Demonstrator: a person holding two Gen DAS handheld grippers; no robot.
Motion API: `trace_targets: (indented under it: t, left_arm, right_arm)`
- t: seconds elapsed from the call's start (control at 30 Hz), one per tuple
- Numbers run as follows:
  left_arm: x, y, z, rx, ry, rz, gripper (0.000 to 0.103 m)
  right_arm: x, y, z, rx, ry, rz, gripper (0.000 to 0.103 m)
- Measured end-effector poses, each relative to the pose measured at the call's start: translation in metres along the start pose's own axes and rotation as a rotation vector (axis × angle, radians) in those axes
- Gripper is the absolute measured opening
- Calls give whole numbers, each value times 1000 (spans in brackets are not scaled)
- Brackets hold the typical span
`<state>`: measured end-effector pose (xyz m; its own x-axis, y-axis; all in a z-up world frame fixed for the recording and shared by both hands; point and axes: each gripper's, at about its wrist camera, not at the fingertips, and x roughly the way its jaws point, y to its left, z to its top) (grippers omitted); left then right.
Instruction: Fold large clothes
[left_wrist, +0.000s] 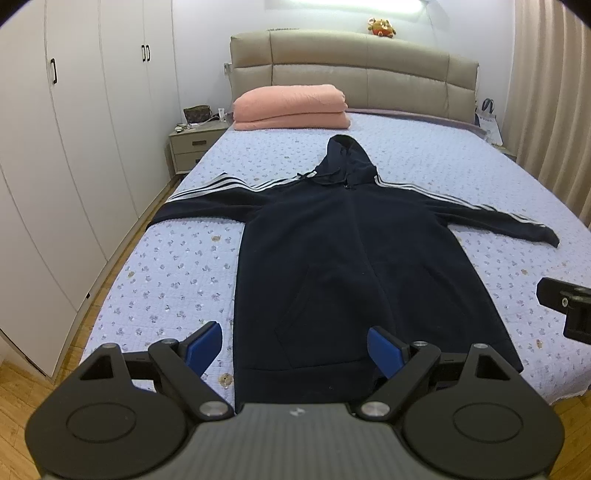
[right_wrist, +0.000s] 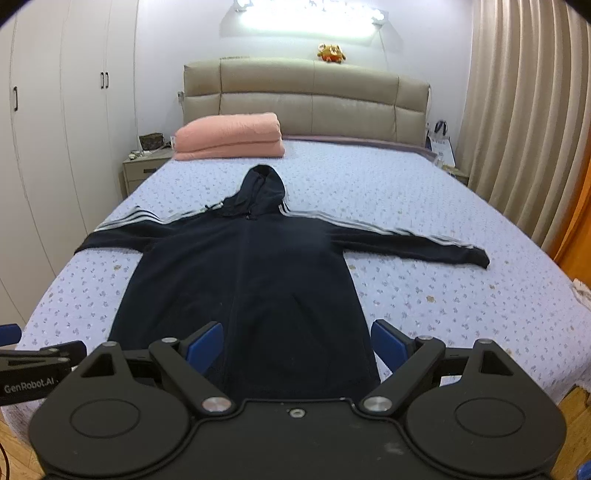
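Bed (left_wrist: 424, 162) holds hoodie (left_wrist: 332, 266) lengthwise, hood toward headboard (left_wrist: 354, 66) (sleeves outspread).

Ahead of the spread fingers of the left gripper (left_wrist: 295, 350) and the right gripper (right_wrist: 297, 349), nothing is set above the hoodie (left_wrist: 332, 258). Bare bedspread (left_wrist: 166, 277) is left open outside each fingertip pair, beside the hem. Far beyond the fingers, passage is blocked by a folded pink blanket (left_wrist: 291, 107) and the headboard (left_wrist: 369, 74). The right side is bounded by curtains (right_wrist: 524, 129).
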<state>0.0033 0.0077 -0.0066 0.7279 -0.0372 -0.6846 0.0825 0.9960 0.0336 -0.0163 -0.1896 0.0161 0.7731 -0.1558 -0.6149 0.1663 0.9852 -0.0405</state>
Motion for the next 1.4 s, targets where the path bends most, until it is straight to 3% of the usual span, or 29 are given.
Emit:
trace_targets:
  t: [0.13,0.37,0.53,0.63,0.7,0.87,1.13,1.3,1.4]
  left_arm:
    - [32,-9,3,-4,27,1,89]
    - [136,-36,17,-45,18,-47,88]
    - [221,-65,54,-21,-32,-74,86]
    - [263,-90,83,42,-32,-106,86]
    - [285,-109,102,58,-17,-121,85]
    - [325,-161,140,66,49,-160,85]
    - [386,-260,202,74,106,-158,85]
    - [416,-308,229,79,111,-130,85]
    - [437,-330,238,82,117,-117,85]
  right_arm:
    - [39,-9,-7,26,47,-5,103]
    - [168,-44,-22,170,159,4,103]
    - [257,-78,-11,307,141,107,102]
    - [294,-97,5,356,136,106,102]
    - [310,-117,17,381,131,87,97]
    - [343,-202,48,465,138,-42,96]
    - [411,-389,80,651,103,-253,97]
    - [471,-494,75,863,137,-255,96]
    - [504,-524,72,970,144,-232,94]
